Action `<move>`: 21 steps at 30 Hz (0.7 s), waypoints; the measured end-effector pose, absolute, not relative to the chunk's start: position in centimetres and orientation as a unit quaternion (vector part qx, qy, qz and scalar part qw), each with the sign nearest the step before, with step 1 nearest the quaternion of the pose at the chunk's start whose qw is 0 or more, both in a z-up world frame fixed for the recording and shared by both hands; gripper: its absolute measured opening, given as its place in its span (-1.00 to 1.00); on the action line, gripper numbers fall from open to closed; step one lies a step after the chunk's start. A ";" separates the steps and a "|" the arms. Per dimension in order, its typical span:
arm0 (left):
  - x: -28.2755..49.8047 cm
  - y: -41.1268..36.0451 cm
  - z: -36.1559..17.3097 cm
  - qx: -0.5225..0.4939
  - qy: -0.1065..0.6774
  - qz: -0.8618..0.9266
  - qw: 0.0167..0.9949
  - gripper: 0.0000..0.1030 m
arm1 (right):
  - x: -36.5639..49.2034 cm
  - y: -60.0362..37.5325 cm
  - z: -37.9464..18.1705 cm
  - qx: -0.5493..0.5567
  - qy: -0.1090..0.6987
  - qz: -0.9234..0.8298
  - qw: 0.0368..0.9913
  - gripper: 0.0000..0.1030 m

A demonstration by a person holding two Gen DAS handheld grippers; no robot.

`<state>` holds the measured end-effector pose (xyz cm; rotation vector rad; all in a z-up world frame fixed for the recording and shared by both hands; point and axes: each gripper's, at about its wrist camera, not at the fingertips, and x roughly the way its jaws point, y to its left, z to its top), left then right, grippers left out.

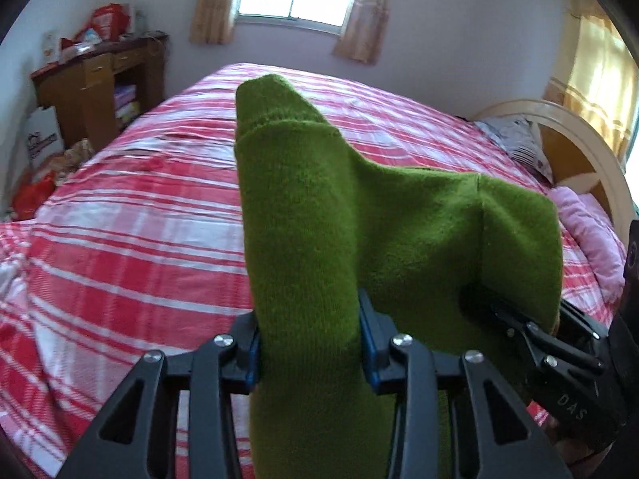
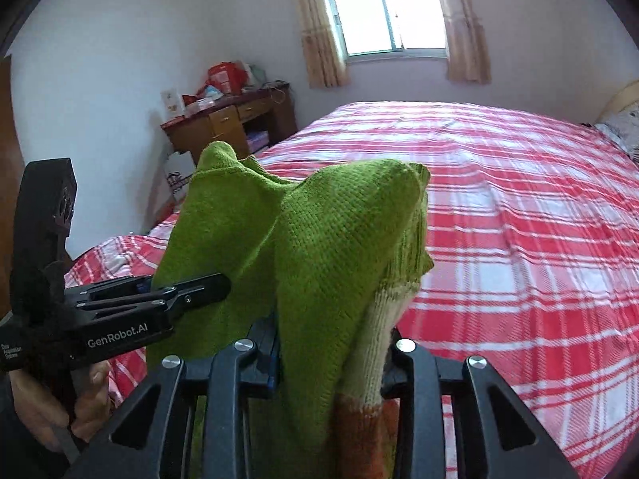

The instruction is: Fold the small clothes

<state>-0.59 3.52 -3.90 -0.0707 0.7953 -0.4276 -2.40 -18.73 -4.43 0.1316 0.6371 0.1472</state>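
Gripping fuzzy green knit garment [image 1: 359, 219]: 2 grippers.

One green knitted garment [image 1: 359, 215], two black two-finger grippers [image 1: 309, 343] [image 1: 519, 319], one red-and-white plaid bed [image 1: 139, 207], one brown wooden desk [image 1: 100, 76].

The garment [image 1: 319, 239] hangs between both tools above the bed [image 1: 139, 239], desk [image 1: 100, 80] beyond left.

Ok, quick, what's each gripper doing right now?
Left gripper: closed on the green knitted garment, held above the bed.
Right gripper: closed on the same garment.
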 end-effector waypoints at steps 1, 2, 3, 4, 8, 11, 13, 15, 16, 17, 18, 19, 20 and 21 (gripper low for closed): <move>-0.6 3.9 -3.8 -0.036 0.383 -0.201 0.901 -0.23 | -2.3 -18.2 -4.3 0.065 0.312 0.076 0.945 -0.36; -0.6 4.5 -3.7 -0.036 0.381 -0.192 0.904 -0.23 | -2.1 -17.6 -4.2 0.067 0.310 0.082 0.945 -0.36; -0.8 4.9 -3.7 -0.035 0.379 -0.187 0.906 -0.23 | -2.0 -17.0 -4.0 0.067 0.307 0.088 0.945 -0.36; -0.8 5.4 -3.6 -0.034 0.376 -0.180 0.908 -0.24 | -2.0 -16.5 -3.9 0.066 0.306 0.093 0.945 -0.36; -1.1 7.4 -3.7 -0.051 0.371 -0.168 0.912 -0.24 | -2.0 -14.0 -3.4 0.054 0.299 0.110 0.946 -0.36; -1.0 8.4 -3.9 -0.063 0.371 -0.160 0.913 -0.25 | -1.9 -13.0 -3.2 0.049 0.297 0.120 0.946 -0.36; -0.9 9.2 -4.0 -0.068 0.370 -0.151 0.914 -0.25 | -1.4 -11.9 -3.1 0.045 0.298 0.132 0.944 -0.36; -0.3 10.6 -4.0 -0.083 0.370 -0.139 0.915 -0.25 | -0.6 -10.8 -3.0 0.039 0.299 0.146 0.942 -0.36; -0.1 11.8 -3.9 -0.090 0.369 -0.134 0.915 -0.25 | -0.2 -10.5 -2.9 0.039 0.299 0.152 0.941 -0.37; 0.0 12.4 -3.7 -0.093 0.368 -0.130 0.916 -0.25 | 0.3 -9.9 -2.9 0.040 0.299 0.161 0.940 -0.37; 0.2 13.1 -3.6 -0.095 0.366 -0.124 0.917 -0.25 | 0.7 -9.2 -2.8 0.040 0.298 0.168 0.939 -0.37; 0.4 13.7 -3.4 -0.096 0.363 -0.117 0.919 -0.25 | 1.0 -8.7 -2.8 0.038 0.298 0.175 0.938 -0.37; 0.7 14.4 -3.1 -0.095 0.360 -0.108 0.922 -0.25 | 1.4 -8.1 -2.7 0.037 0.297 0.183 0.937 -0.37; 1.1 15.1 -2.8 -0.092 0.355 -0.097 0.925 -0.25 | 2.0 -7.3 -2.7 0.035 0.296 0.192 0.935 -0.37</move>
